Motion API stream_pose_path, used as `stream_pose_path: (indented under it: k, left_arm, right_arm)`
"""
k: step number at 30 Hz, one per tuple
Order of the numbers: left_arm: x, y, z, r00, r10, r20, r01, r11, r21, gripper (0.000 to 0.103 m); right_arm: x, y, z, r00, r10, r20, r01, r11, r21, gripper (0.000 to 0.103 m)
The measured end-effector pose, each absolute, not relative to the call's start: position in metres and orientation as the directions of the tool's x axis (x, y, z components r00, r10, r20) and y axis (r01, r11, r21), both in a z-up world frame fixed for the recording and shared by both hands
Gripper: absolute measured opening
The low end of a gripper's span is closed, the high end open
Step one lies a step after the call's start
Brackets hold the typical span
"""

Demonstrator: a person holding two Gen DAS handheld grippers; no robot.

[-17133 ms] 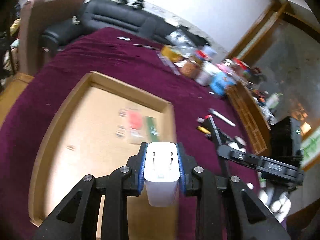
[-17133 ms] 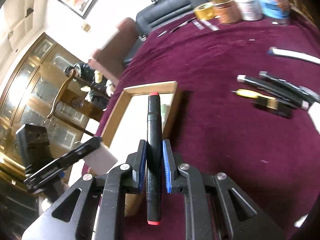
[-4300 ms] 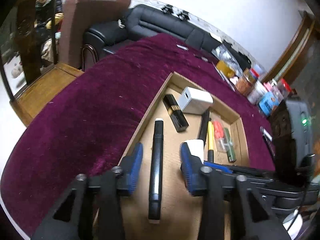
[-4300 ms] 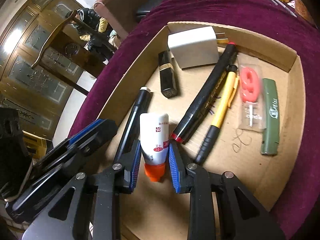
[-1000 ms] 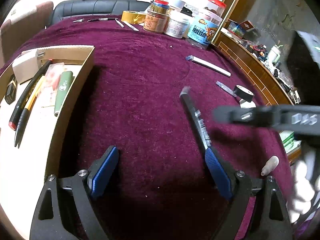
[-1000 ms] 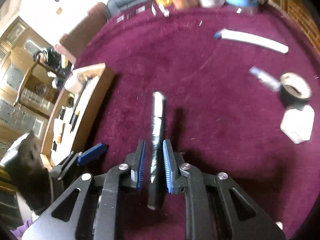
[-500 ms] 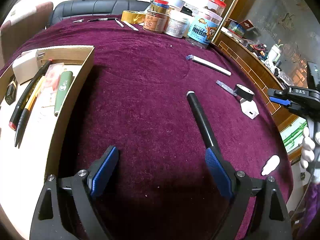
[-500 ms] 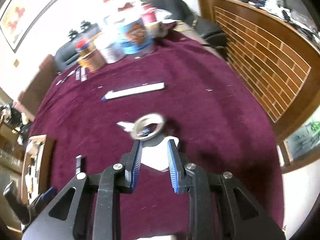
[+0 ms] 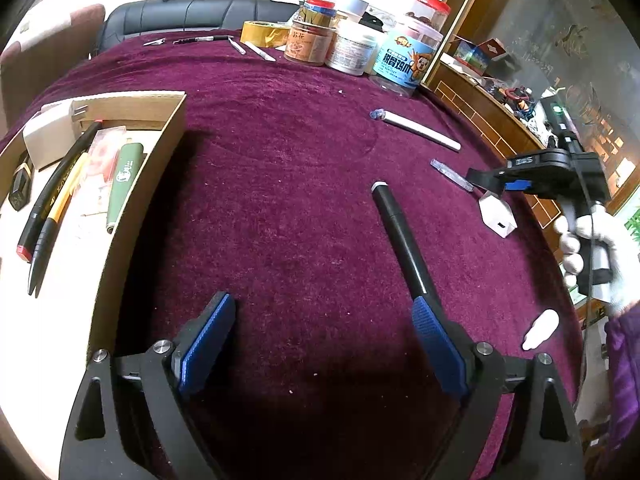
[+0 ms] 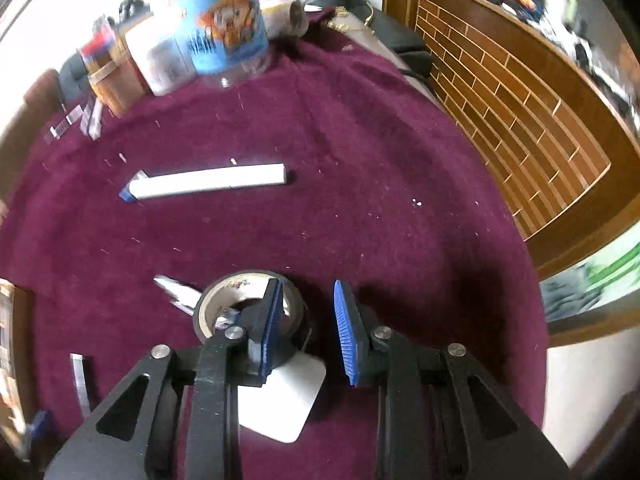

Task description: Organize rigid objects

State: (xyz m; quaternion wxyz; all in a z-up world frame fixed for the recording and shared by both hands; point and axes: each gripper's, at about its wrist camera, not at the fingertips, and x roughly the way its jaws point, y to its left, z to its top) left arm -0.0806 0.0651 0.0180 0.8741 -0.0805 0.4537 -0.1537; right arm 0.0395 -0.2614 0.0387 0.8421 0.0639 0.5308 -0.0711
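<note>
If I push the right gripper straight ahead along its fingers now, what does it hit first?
Probably the tape roll: the right gripper is open, its left finger already inside the ring and the right one outside. A white flat piece lies beneath. Depth is hard to judge.

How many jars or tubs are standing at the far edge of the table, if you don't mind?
4, clustered together: orange-labelled jar, white tub, blue cartoon jar, red-lidded jar behind. More may be hidden.
</note>
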Motion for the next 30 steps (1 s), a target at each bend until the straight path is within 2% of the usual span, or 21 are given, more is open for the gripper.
stream_pose_path:
  k: [2, 12, 19, 20, 21, 23, 25, 28, 30]
  left_arm:
    - [-0.081, 0.065, 0.018, 0.541, -0.341, -0.769, 0.196, 0.940, -0.280, 0.087]
    - [-0.081, 0.065, 0.018, 0.540, -0.341, -0.769, 0.197, 0.940, -0.278, 0.088]
    - [-0.081, 0.064, 0.018, 0.538, -0.339, -0.772, 0.199, 0.941, -0.275, 0.089]
    - [-0.081, 0.063, 0.018, 0.536, -0.339, -0.774, 0.202, 0.941, -0.272, 0.090]
    - [-0.080, 0.062, 0.018, 0.532, -0.338, -0.776, 0.207, 0.941, -0.268, 0.091]
    - [-0.080, 0.059, 0.017, 0.524, -0.336, -0.782, 0.217, 0.941, -0.259, 0.094]
    - [-0.078, 0.055, 0.016, 0.513, -0.334, -0.791, 0.233, 0.941, -0.246, 0.101]
    - [-0.078, 0.045, 0.015, 0.504, -0.287, -0.815, 0.242, 0.952, -0.185, 0.101]
    - [-0.078, 0.043, 0.017, 0.503, -0.282, -0.817, 0.230, 0.955, -0.189, 0.099]
  right_arm:
    - [0.044, -0.259, 0.037, 0.417, -0.092, -0.904, 0.187, 0.982, -0.014, 0.033]
    - [0.046, -0.277, 0.042, 0.399, -0.126, -0.908, 0.229, 0.973, -0.034, 0.034]
    - [0.049, -0.285, 0.030, 0.396, 0.010, -0.918, 0.213, 0.972, 0.102, 0.033]
    - [0.047, -0.287, 0.029, 0.401, 0.041, -0.915, 0.220, 0.965, 0.140, 0.031]
    - [0.043, -0.290, 0.028, 0.413, 0.068, -0.908, 0.228, 0.958, 0.176, 0.019]
    - [0.034, -0.290, 0.034, 0.452, 0.073, -0.889, 0.233, 0.952, 0.197, 0.012]
    - [0.018, -0.290, 0.046, 0.510, 0.097, -0.855, 0.220, 0.946, 0.239, 0.009]
    - [-0.007, -0.285, 0.069, 0.581, 0.136, -0.803, 0.172, 0.943, 0.284, 0.009]
    - [-0.022, -0.280, 0.082, 0.610, 0.168, -0.774, 0.130, 0.943, 0.307, 0.009]
